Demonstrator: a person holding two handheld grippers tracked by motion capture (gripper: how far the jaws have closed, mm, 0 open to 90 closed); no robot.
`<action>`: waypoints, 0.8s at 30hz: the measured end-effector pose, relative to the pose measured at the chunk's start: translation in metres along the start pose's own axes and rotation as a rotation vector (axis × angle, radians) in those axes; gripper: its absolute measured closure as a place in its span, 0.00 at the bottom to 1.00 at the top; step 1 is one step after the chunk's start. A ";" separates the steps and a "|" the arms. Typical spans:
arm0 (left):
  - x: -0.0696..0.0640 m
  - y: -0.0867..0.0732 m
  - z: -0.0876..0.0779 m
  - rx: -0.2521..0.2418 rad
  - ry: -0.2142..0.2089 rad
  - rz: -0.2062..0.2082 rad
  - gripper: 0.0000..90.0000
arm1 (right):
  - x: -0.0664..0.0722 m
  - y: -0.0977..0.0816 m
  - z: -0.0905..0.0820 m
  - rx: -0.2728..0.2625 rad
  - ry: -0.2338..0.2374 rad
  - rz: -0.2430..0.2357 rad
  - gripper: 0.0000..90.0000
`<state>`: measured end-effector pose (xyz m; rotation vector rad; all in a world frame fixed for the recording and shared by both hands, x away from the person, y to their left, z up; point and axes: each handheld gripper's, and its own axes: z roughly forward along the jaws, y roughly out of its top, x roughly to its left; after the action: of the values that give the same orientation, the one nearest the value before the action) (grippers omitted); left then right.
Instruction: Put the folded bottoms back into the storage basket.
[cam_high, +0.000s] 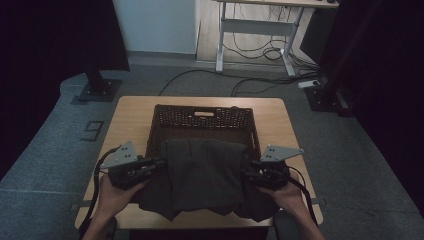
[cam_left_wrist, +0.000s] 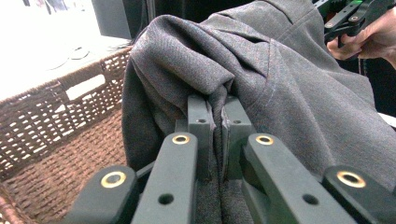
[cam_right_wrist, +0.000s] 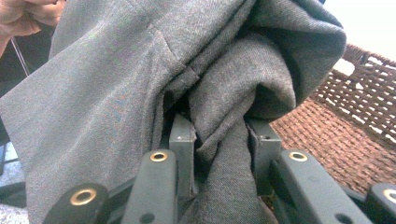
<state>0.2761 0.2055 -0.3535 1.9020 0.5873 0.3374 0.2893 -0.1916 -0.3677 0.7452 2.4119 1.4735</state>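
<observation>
At the near edge of the table (cam_high: 131, 116), the left gripper (cam_high: 159, 162) and right gripper (cam_high: 248, 172) are each pinching a side fold of the grey garment (cam_high: 205, 172), which is hanging between them over the wicker basket's (cam_high: 202, 119) near rim.

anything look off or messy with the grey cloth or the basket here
Nothing stands out. The folded grey cloth is held level between the left gripper and right gripper, each shut on a bunched side fold, at the near rim of the upright wicker basket. No tears or spills show.
</observation>
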 end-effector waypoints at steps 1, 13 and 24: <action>0.001 0.002 0.000 0.000 0.002 -0.001 0.95 | -0.001 0.003 0.000 -0.002 0.002 0.002 0.76; 0.012 0.033 -0.009 -0.015 0.012 -0.002 0.95 | -0.013 0.032 -0.005 -0.021 0.017 0.030 0.76; 0.020 0.065 -0.013 -0.030 0.022 0.013 0.95 | -0.023 0.060 -0.014 -0.055 0.006 0.032 0.76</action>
<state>0.3018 0.2067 -0.2897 1.8758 0.5814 0.3738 0.3215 -0.1923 -0.3097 0.7711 2.3643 1.5496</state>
